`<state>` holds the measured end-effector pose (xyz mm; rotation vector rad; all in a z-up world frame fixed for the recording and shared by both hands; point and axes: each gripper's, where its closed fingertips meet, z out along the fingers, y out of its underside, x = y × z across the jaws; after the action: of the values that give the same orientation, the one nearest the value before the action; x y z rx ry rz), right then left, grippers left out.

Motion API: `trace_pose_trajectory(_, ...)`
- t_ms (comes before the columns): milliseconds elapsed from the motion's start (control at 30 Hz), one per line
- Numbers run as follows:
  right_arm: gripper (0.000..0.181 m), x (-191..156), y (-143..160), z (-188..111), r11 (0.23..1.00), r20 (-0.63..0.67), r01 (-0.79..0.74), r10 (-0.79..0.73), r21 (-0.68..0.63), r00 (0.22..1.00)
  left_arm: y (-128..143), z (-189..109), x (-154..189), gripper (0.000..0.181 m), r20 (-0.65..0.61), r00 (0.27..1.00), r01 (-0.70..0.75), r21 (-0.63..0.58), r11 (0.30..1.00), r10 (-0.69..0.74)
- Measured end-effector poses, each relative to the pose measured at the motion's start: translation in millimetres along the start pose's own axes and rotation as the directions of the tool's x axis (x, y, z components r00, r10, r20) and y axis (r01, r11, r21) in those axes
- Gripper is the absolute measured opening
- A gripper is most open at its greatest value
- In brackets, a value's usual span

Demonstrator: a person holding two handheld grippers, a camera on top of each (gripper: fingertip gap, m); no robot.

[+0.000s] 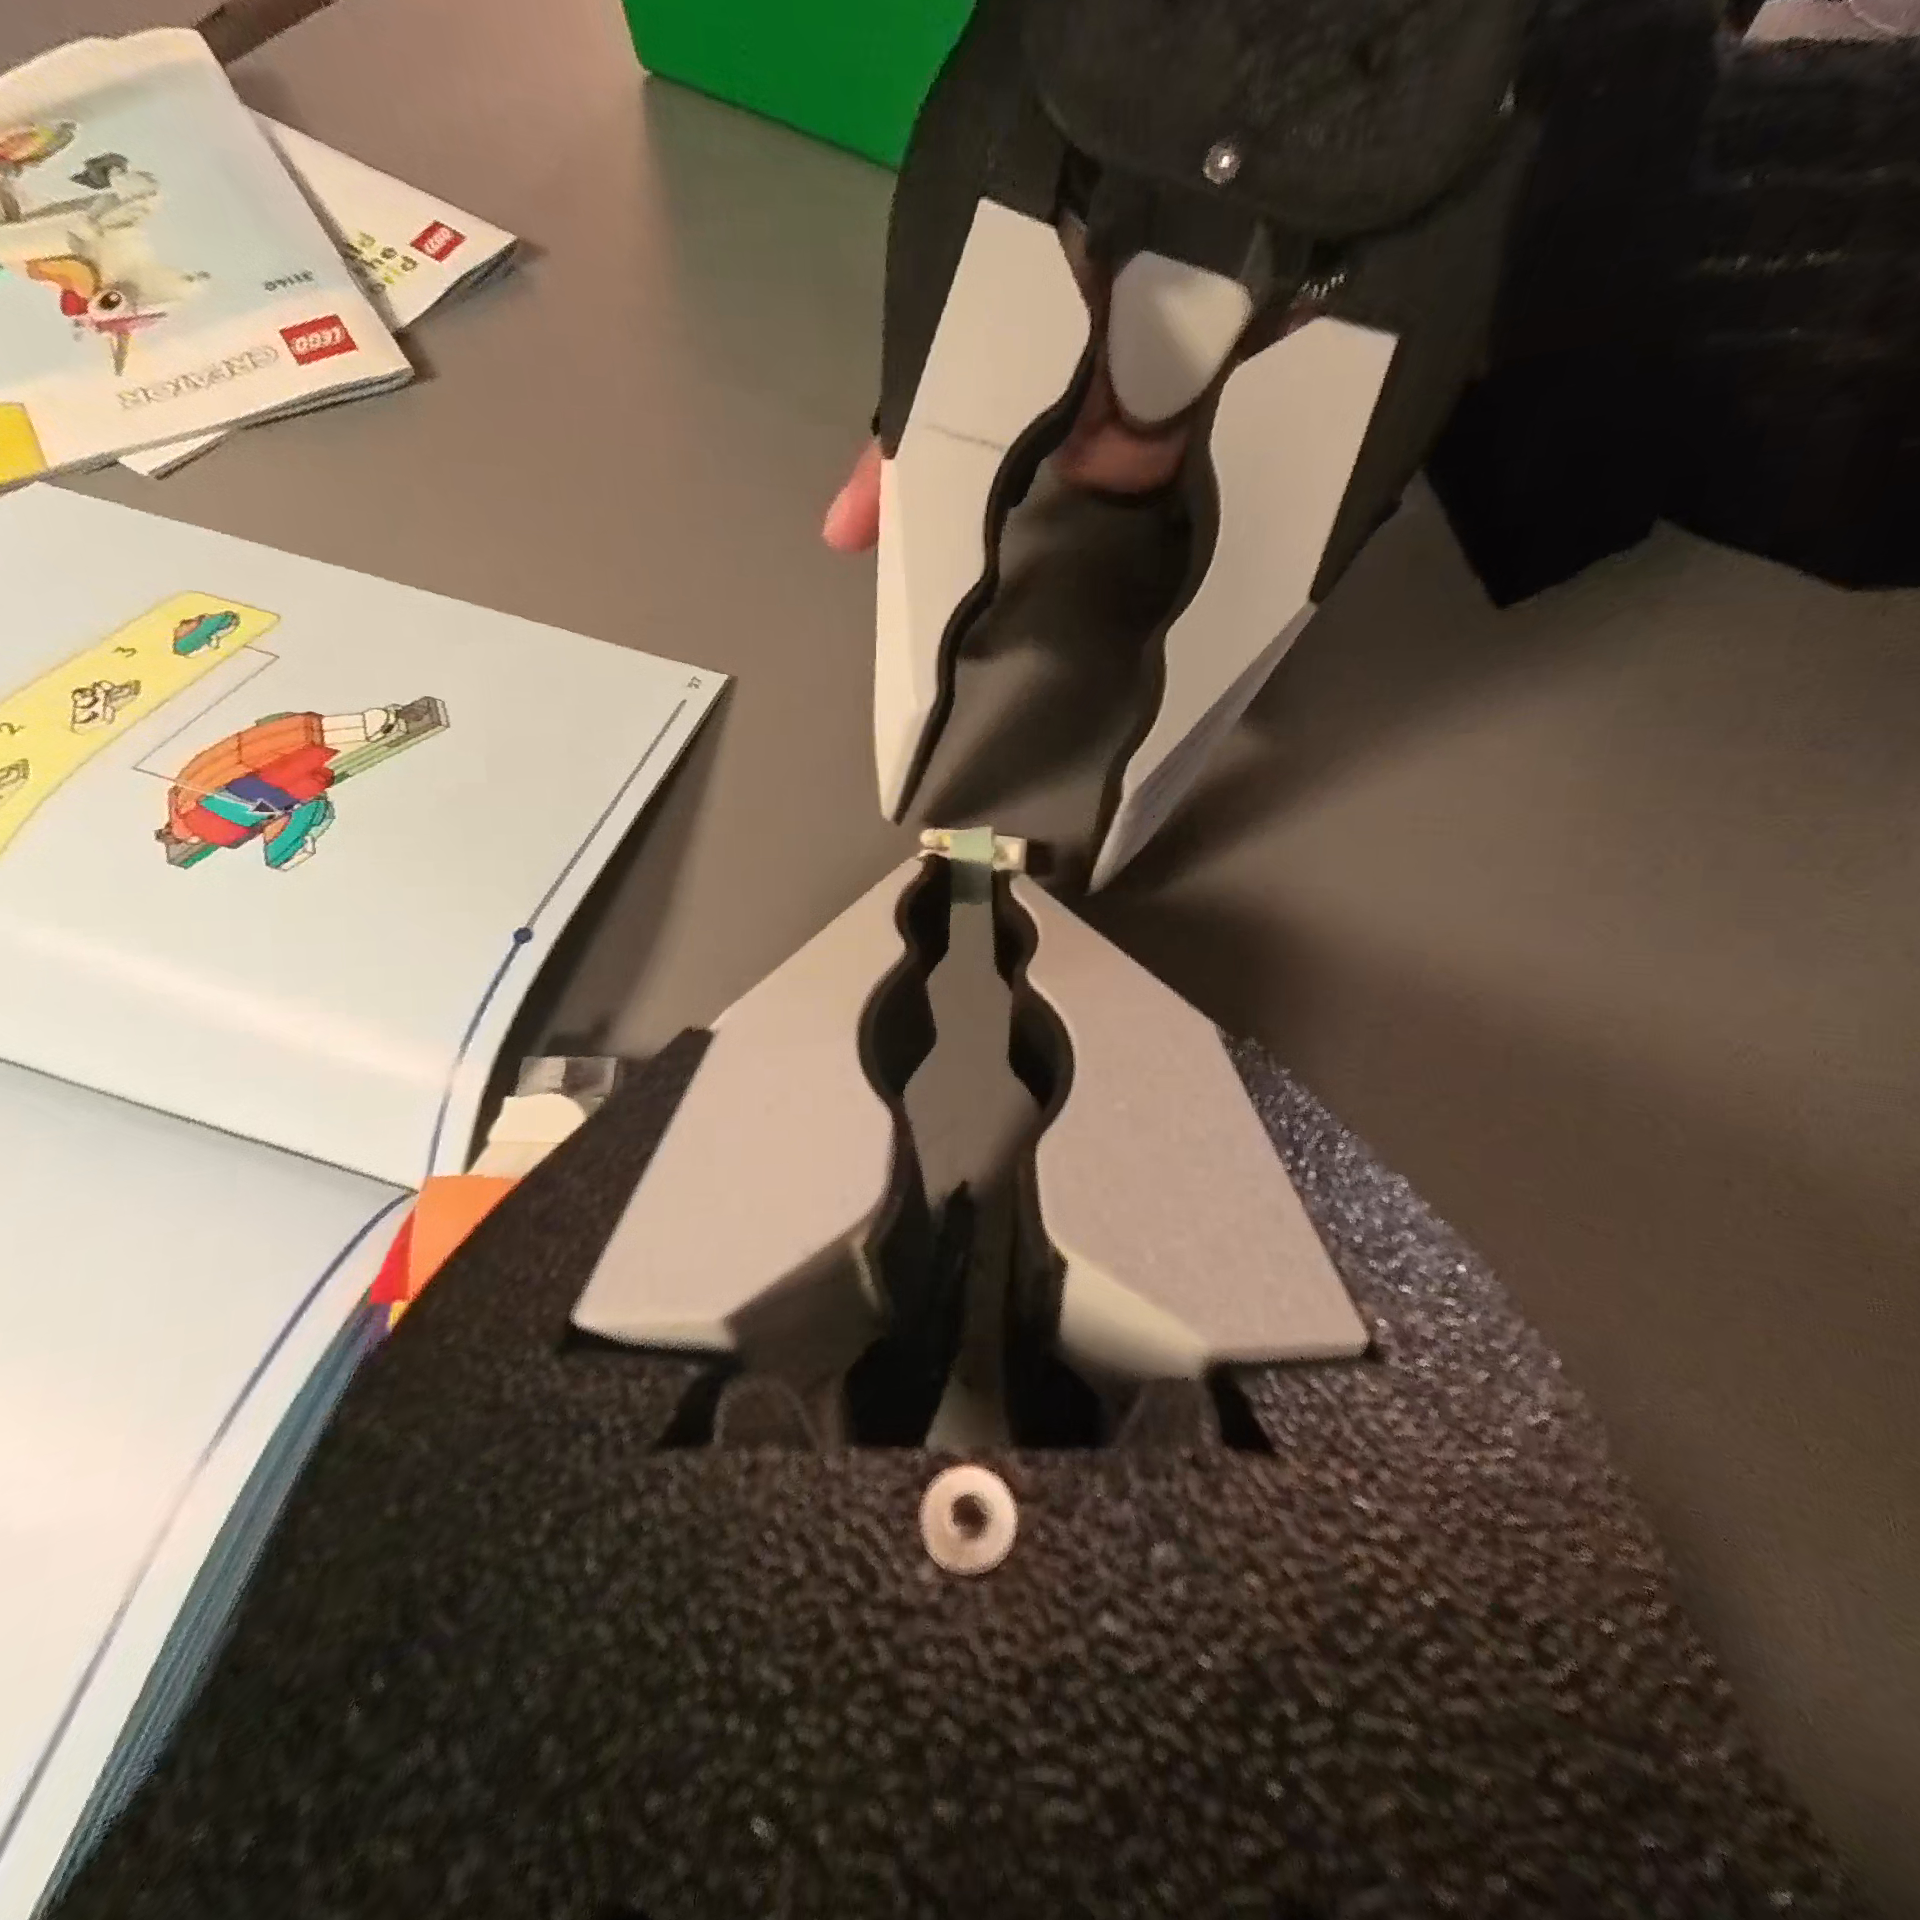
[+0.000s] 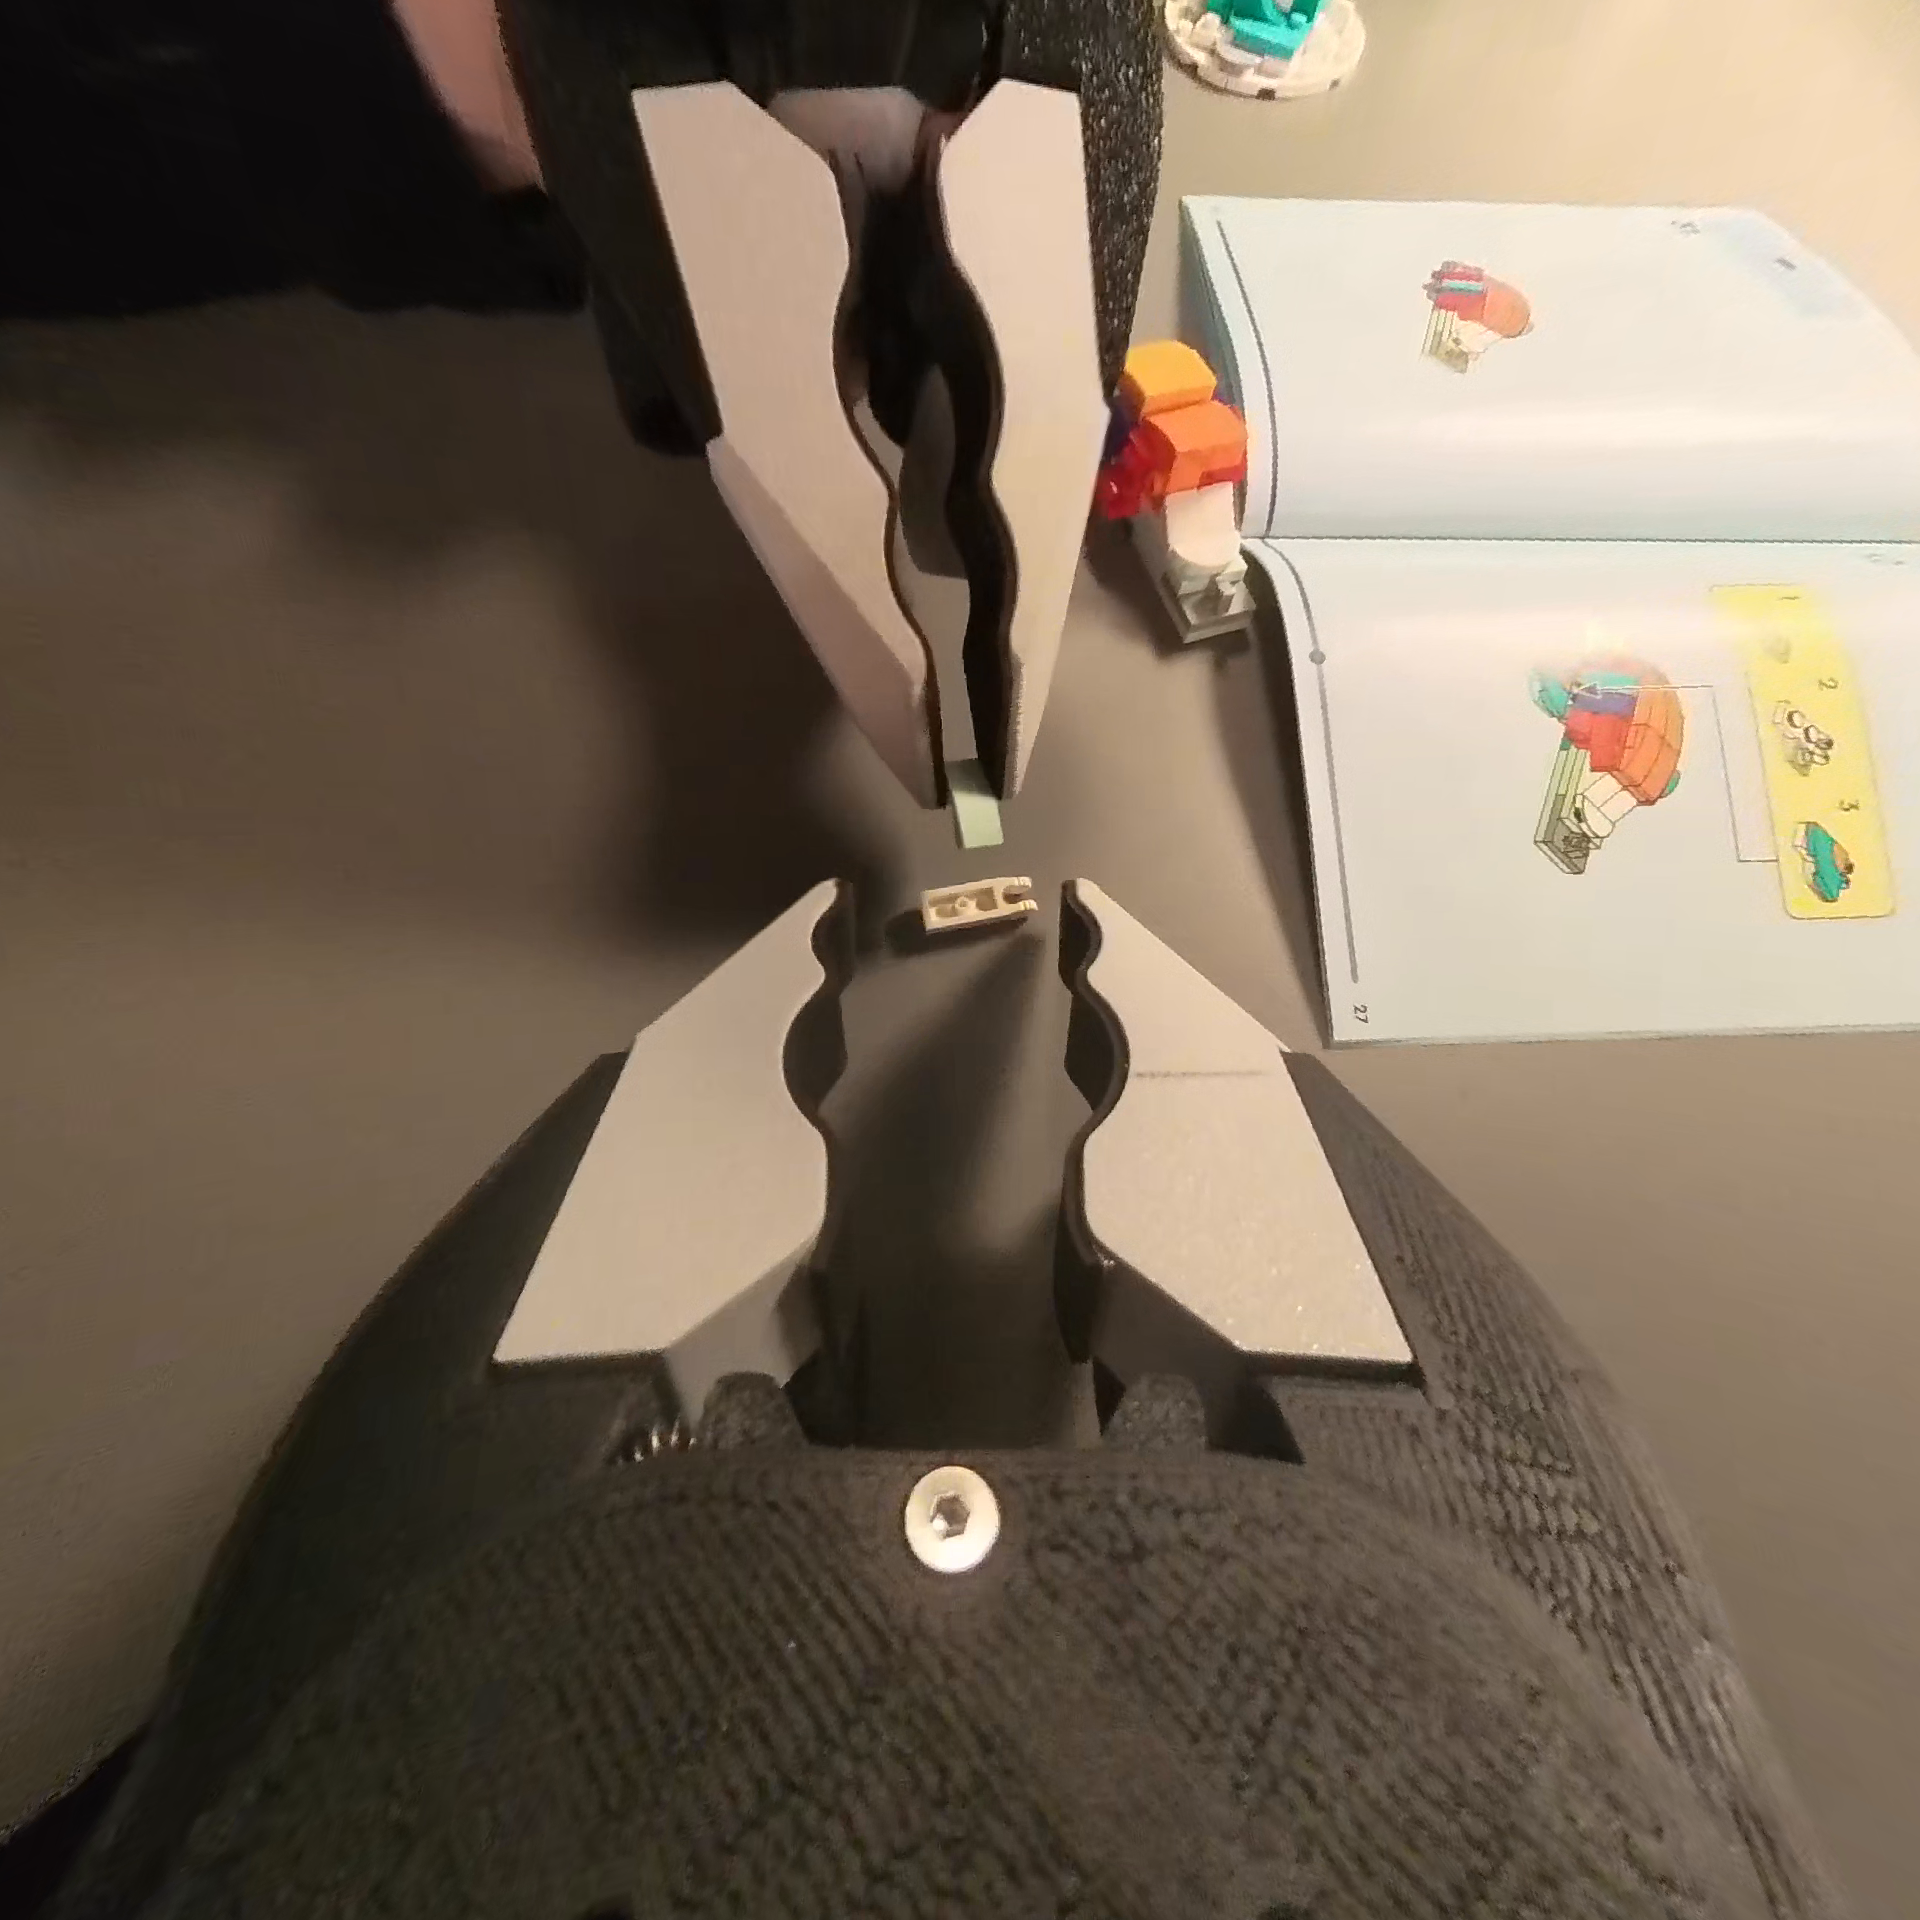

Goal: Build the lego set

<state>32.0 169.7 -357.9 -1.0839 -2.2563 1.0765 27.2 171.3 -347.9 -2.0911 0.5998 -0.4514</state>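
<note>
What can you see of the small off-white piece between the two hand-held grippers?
The small off-white piece is a short flat plate of plastic-looking material, with a clip-like notched end on one side. It lies flat on the grey table, apart from everything else, between the spread fingertips of the right hand-held gripper, which do not touch it. The pale green piece held by the left hand-held gripper hangs just beyond it, with a gap showing.
</note>
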Motion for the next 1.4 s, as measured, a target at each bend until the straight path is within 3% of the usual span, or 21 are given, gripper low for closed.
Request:
trace_pose_trajectory(233, 0.040, -1.0, 3.3, 2.6, 0.999, 0.025, -0.021, 0.022, -0.029, 0.999, 5.9, 6.5, 1.9, 0.007, -0.002, 1.000, -0.019, -0.055, 0.998, 0.019)
trace_pose_trajectory(533, 0.023, 0.2, 3.1, 2.7, 0.999, 0.016, -0.021, 0.021, -0.030, 1.000, 3.1, 12.0, 3.0, 0.007, 0.016, 1.000, -0.016, -0.057, 0.998, 0.017)
trace_pose_trajectory(1400, 0.021, 2.3, 3.0, 1.9, 0.999, -0.008, -0.009, 0.009, -0.032, 1.000, 7.0, 15.2, 2.5, 0.007, 0.034, 0.998, -0.057, -0.091, 0.994, 0.060)
